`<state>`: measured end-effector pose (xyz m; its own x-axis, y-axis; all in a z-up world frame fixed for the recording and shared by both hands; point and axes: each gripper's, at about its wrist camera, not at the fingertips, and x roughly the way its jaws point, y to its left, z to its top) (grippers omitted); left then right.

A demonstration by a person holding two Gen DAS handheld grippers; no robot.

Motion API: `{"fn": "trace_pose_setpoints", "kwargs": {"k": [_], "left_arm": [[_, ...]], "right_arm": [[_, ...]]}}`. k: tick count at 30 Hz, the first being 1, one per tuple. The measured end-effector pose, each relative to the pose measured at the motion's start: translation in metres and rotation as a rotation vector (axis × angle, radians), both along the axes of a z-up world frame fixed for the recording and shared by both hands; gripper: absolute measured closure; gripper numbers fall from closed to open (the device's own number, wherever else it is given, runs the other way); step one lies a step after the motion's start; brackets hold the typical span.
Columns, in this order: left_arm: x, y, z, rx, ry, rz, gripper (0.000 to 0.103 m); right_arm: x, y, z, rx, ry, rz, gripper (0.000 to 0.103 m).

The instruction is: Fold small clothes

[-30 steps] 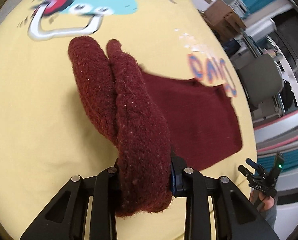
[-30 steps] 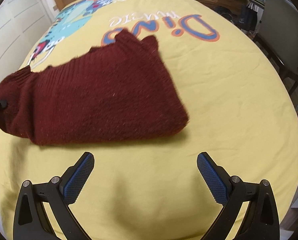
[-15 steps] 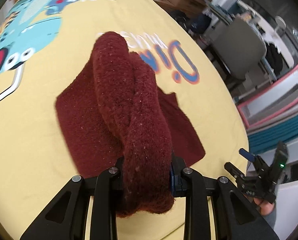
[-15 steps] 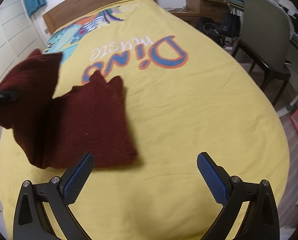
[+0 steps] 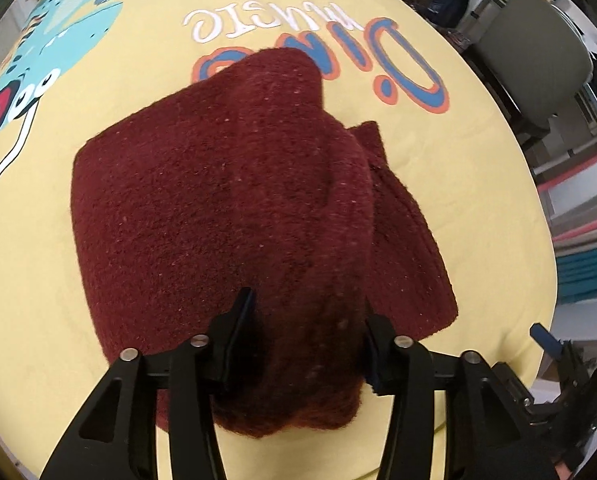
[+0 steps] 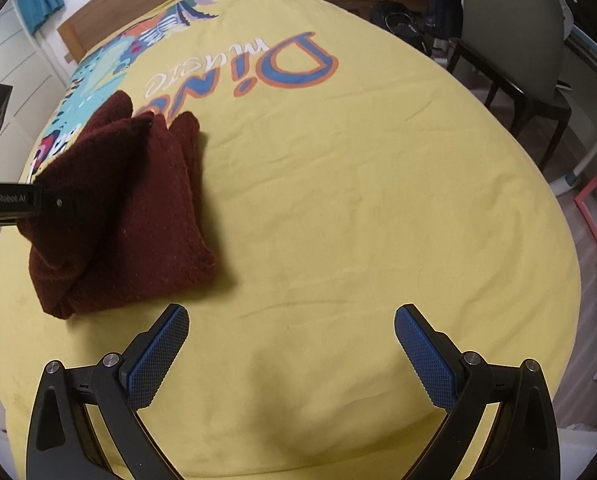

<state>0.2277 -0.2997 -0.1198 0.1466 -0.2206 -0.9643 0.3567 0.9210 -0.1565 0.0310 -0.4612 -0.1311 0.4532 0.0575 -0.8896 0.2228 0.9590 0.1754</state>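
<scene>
Yellow bedspread [image 6: 338, 208] fills both views, printed with a cartoon dinosaur [image 5: 58, 36] toward the headboard [image 6: 166, 4] and "Dino music" lettering [image 6: 258, 64] across the middle.

Left side: my left gripper [image 5: 310, 320] points steeply down at the maroon knit [image 5: 226, 208], which lies on the spread in a folded stack over part of the lettering. A thick fold of the knit runs up between the two black fingers [image 5: 234, 328]. I note the jaws have just been opening; the fold is between them, a dark gap shows beside the left pad, and I read the grip as released. In the right wrist view this gripper enters at the left edge, over the near-left corner of the knit [image 6: 126, 208].

Centre: bare spread, lightly creased.

Right side: my right gripper [image 6: 290, 356] hangs above bare spread, well apart from the knit, its blue pads [image 6: 158, 356] spread wide with nothing between them. A chair [image 6: 510, 44] stands beside the bed at far right.
</scene>
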Motion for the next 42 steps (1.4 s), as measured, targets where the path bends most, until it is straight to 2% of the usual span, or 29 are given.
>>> {"fn": "trace_pose_setpoints", "kwargs": {"k": [2, 3, 6, 7, 10, 15, 19, 23, 26, 30, 34, 37, 39, 42], "left_arm": [[0.001, 0.003, 0.002, 0.007, -0.004, 0.006, 0.016], [0.0, 0.004, 0.006, -0.002, -0.009, 0.009, 0.012], [0.0, 0.012, 0.016, -0.053, 0.001, 0.014, 0.008], [-0.001, 0.014, 0.02, -0.067, 0.008, 0.013, 0.001], [-0.004, 0.03, 0.037, -0.139, -0.003, 0.009, 0.001], [-0.005, 0.068, 0.062, -0.228, -0.013, 0.058, 0.001], [-0.004, 0.1, 0.062, -0.178, -0.039, 0.098, 0.001], [-0.007, 0.131, 0.055, -0.076, -0.102, 0.133, 0.001], [-0.014, 0.147, 0.048, -0.061, -0.113, 0.145, 0.001], [-0.023, 0.16, 0.037, -0.069, -0.113, 0.156, 0.001], [-0.032, 0.17, 0.032, -0.066, -0.107, 0.147, 0.001], [-0.036, 0.176, 0.028, -0.06, -0.1, 0.14, 0.001], [-0.038, 0.179, 0.025, -0.05, -0.104, 0.14, 0.001], [-0.039, 0.183, 0.019, -0.049, -0.092, 0.143, 0.001]], "right_arm": [[0.0, 0.001, -0.001, 0.002, 0.002, 0.004, 0.0], [0.0, 0.001, -0.001, 0.002, 0.002, 0.006, 0.0], [0.0, 0.004, 0.0, -0.003, 0.004, 0.013, 0.0], [0.0, 0.005, 0.0, -0.004, 0.005, 0.015, 0.0], [0.003, 0.008, 0.003, -0.007, 0.004, 0.022, 0.0], [0.012, 0.018, 0.013, -0.007, -0.005, 0.051, 0.0], [0.027, 0.031, 0.035, 0.013, -0.032, 0.087, 0.0], [0.051, 0.048, 0.06, -0.014, -0.04, 0.133, 0.0], [0.078, 0.066, 0.078, -0.065, -0.021, 0.184, 0.001], [0.12, 0.097, 0.094, -0.048, -0.001, 0.272, 0.004], [0.153, 0.131, 0.087, -0.024, 0.063, 0.346, 0.005], [0.17, 0.155, 0.068, 0.009, 0.141, 0.406, 0.015], [0.178, 0.162, 0.052, 0.036, 0.194, 0.417, 0.026], [0.178, 0.167, 0.029, 0.025, 0.25, 0.417, 0.026]]}}
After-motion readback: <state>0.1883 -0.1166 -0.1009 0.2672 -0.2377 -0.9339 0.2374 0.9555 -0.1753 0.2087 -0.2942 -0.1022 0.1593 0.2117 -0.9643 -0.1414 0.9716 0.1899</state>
